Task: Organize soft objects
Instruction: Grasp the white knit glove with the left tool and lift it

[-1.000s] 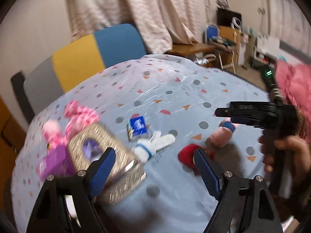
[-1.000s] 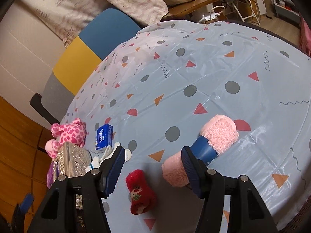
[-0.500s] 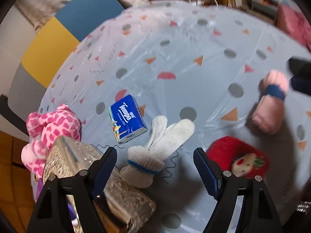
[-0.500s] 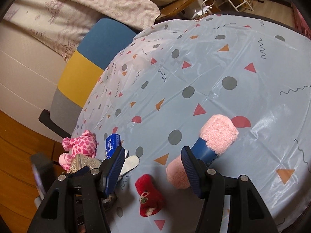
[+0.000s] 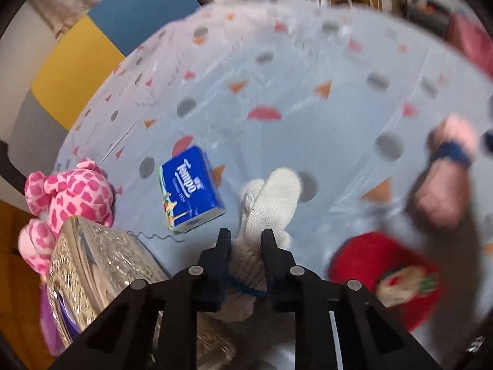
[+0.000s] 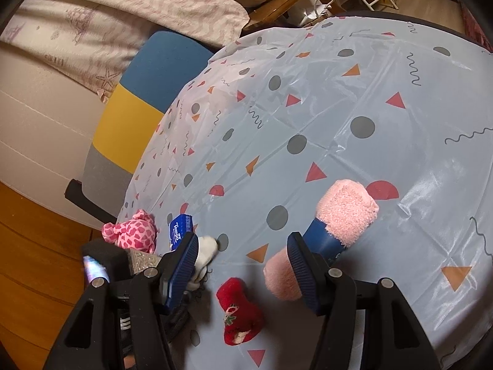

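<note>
Left wrist view: my left gripper [image 5: 246, 240] jaws just closing, now pinched on cuff of white sock [image 5: 271, 197], near counter [image 5: 308, 71] edge, so I can lift it. Right gripper [image 6: 242, 265] half open, empty, waiting above pink towel roll [image 6: 339, 215].

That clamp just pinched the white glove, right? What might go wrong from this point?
The left gripper has just closed on the white glove near its cuff, so the loose fingers may drag as it lifts. They lie close to the blue tissue pack and could nudge it. The glittery box sits right beside the gripper and might be bumped. The view is blurred, so how firm the pinch is stays unclear; the glove could slip out.
</note>
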Action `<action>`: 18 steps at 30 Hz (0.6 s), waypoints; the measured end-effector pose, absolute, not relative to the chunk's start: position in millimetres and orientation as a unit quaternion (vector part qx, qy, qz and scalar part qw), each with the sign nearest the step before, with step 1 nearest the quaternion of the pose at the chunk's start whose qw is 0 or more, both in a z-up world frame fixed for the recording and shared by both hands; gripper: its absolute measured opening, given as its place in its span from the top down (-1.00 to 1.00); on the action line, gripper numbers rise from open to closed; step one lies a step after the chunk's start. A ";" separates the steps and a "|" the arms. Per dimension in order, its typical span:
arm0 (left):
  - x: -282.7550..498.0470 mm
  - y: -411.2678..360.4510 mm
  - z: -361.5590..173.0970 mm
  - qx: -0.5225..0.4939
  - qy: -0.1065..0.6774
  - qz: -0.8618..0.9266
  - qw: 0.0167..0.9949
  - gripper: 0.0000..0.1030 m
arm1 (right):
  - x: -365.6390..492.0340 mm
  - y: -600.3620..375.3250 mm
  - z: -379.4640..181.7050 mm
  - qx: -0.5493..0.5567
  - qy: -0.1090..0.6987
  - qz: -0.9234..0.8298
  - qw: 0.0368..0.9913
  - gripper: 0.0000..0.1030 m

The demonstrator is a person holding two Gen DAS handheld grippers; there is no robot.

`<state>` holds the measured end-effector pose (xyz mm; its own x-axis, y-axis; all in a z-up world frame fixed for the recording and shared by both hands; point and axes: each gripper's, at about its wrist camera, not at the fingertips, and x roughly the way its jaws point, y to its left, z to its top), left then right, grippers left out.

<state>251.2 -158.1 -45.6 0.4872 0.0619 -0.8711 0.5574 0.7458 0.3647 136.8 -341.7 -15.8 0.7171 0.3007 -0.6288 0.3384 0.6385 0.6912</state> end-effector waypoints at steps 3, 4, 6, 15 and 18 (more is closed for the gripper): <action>237.5 -151.3 -19.8 0.264 0.465 -0.184 0.825 0.61 | 136.1 -343.7 -16.5 0.426 0.373 -0.015 0.824 -0.18; 232.1 -149.5 -13.7 0.248 0.462 -0.194 0.829 0.61 | 136.0 -344.5 -16.9 0.427 0.373 -0.016 0.824 -0.18; 216.6 -137.6 0.9 0.191 0.465 -0.220 0.836 0.61 | 136.1 -345.1 -17.8 0.427 0.374 -0.019 0.823 -0.18; 122.2 -69.7 20.4 -0.015 0.501 -0.238 0.832 0.61 | 136.0 -341.6 -17.5 0.415 0.379 -0.022 0.827 -0.18; 97.4 -52.5 2.1 -0.031 0.515 -0.216 0.829 0.47 | 136.3 -338.5 -16.8 0.409 0.381 -0.022 0.829 -0.18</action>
<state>97.4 -52.5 2.1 0.3758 -0.3906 -0.8404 0.3265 0.9045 -0.2744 136.3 -338.5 -16.8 0.7094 0.2750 -0.6490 0.3471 0.6651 0.6612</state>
